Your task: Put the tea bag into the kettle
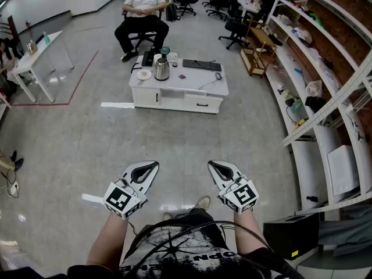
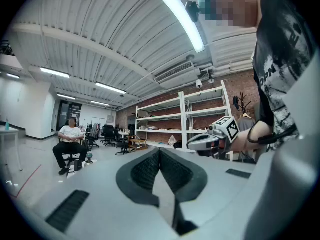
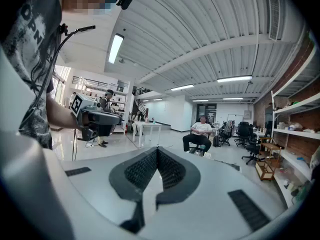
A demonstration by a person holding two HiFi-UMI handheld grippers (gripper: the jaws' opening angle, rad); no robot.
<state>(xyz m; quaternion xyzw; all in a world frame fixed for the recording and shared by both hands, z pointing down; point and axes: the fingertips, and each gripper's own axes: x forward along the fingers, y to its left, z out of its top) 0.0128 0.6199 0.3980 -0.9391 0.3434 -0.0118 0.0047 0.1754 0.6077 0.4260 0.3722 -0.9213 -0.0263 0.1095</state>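
Note:
A steel kettle (image 1: 161, 68) stands on the left part of a low white table (image 1: 174, 90), far ahead across the floor. Beside it lies a small plate (image 1: 144, 74); the tea bag is too small to make out. Both grippers are held close to the person's body, far from the table. My left gripper (image 1: 153, 165) has its jaws pressed together with nothing between them (image 2: 159, 152). My right gripper (image 1: 211, 165) is likewise shut and empty (image 3: 157, 150). Each gripper shows in the other's view, the right gripper (image 2: 210, 140) and the left gripper (image 3: 97, 118).
A keyboard (image 1: 201, 65) and mouse (image 1: 218, 75) lie on the table. A person (image 1: 142, 16) sits in a chair behind it. White shelving (image 1: 325, 97) lines the right side. A white desk (image 1: 35, 54) stands at the left, a black box (image 1: 290, 234) on the floor at the near right.

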